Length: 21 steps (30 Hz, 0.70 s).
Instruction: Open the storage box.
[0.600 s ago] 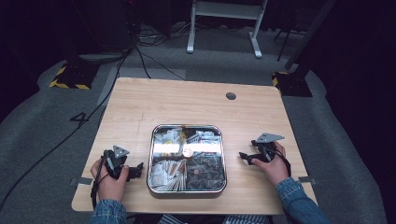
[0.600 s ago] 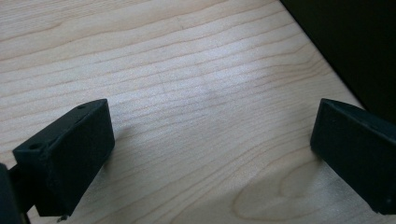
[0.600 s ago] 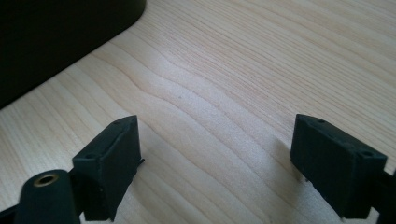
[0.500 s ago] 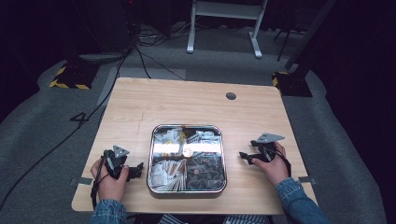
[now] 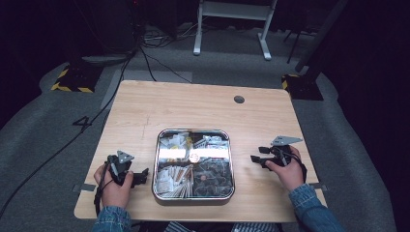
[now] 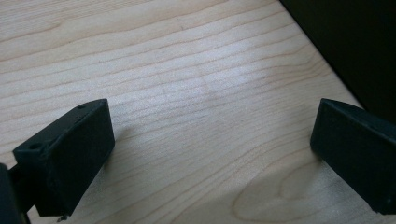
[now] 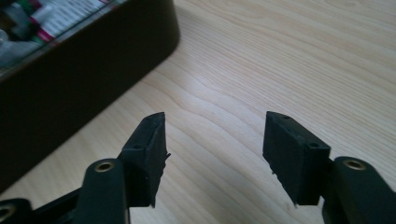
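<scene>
A square metal tray (image 5: 231, 164) sits at the near middle of the wooden table (image 5: 193, 106). It is divided into compartments that hold several packets and dark pieces. My left gripper (image 5: 143, 177) rests on the table just left of the tray, pointing toward it. In the left gripper view, my left gripper (image 6: 212, 126) is open wide over bare wood. My right gripper (image 5: 254, 158) lies to the right of the tray, also pointing at it. In the right gripper view, my right gripper (image 7: 215, 130) is open with nothing between its jaws. The tray's dark wall (image 7: 93, 60) is at the upper left.
A small round hole (image 5: 239, 99) is set in the table near its far edge. Cables (image 5: 145, 58) and a white stand (image 5: 232, 24) are on the grey floor beyond the table. The tray's wall (image 6: 345, 46) is a dark mass at the upper right of the left gripper view.
</scene>
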Each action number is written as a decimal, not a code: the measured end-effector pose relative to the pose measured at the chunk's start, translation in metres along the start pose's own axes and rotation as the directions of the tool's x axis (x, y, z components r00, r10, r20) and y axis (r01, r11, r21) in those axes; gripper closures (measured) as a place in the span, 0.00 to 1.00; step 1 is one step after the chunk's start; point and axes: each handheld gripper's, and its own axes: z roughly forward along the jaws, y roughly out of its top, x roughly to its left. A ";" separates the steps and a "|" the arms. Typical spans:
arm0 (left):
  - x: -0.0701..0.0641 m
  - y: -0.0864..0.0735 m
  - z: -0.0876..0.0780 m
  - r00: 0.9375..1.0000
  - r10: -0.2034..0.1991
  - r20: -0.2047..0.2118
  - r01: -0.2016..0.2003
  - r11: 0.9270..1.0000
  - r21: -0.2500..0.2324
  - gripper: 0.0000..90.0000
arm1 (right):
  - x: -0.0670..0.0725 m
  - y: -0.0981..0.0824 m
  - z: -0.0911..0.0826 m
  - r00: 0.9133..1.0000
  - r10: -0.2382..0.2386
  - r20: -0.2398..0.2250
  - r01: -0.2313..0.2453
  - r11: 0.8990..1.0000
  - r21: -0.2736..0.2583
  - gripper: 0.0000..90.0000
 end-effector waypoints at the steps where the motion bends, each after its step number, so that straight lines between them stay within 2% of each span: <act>1: 0.000 0.000 0.000 1.000 0.004 -0.001 -0.004 1.000 0.000 0.00 | 0.002 0.002 -0.002 1.000 -0.003 -0.008 0.003 1.000 -0.002 0.47; 4: 0.000 0.000 0.000 1.000 0.002 0.000 -0.002 1.000 -0.001 0.00 | 0.005 0.007 -0.006 1.000 -0.005 -0.030 0.005 1.000 -0.008 0.49; 5: 0.000 0.000 0.000 1.000 0.002 0.001 -0.002 1.000 -0.002 0.00 | 0.009 0.011 -0.008 0.998 0.010 -0.068 -0.011 1.000 -0.012 0.51; 6: 0.000 0.000 0.000 1.000 0.003 0.001 -0.003 1.000 -0.001 0.00 | 0.009 0.011 -0.008 0.998 0.010 -0.068 -0.011 1.000 -0.012 0.51; 9: 0.000 0.001 0.001 1.000 0.004 0.002 -0.004 1.000 -0.001 0.00 | 0.016 0.016 -0.011 0.992 0.014 -0.125 -0.018 0.999 -0.027 0.53; 10: 0.000 0.001 0.001 1.000 0.004 0.002 -0.004 1.000 -0.001 0.00 | 0.018 0.018 -0.012 0.992 0.011 -0.129 -0.015 0.999 -0.031 0.53; 13: 0.000 0.001 0.001 1.000 0.004 0.002 -0.004 1.000 -0.001 0.00 | 0.025 0.024 -0.013 0.989 -0.009 -0.147 0.000 0.998 -0.058 0.53; 21: 0.000 0.001 0.001 1.000 0.004 0.004 -0.004 1.000 -0.001 0.00 | 0.048 0.052 -0.016 0.978 -0.086 -0.191 0.073 0.995 -0.074 0.56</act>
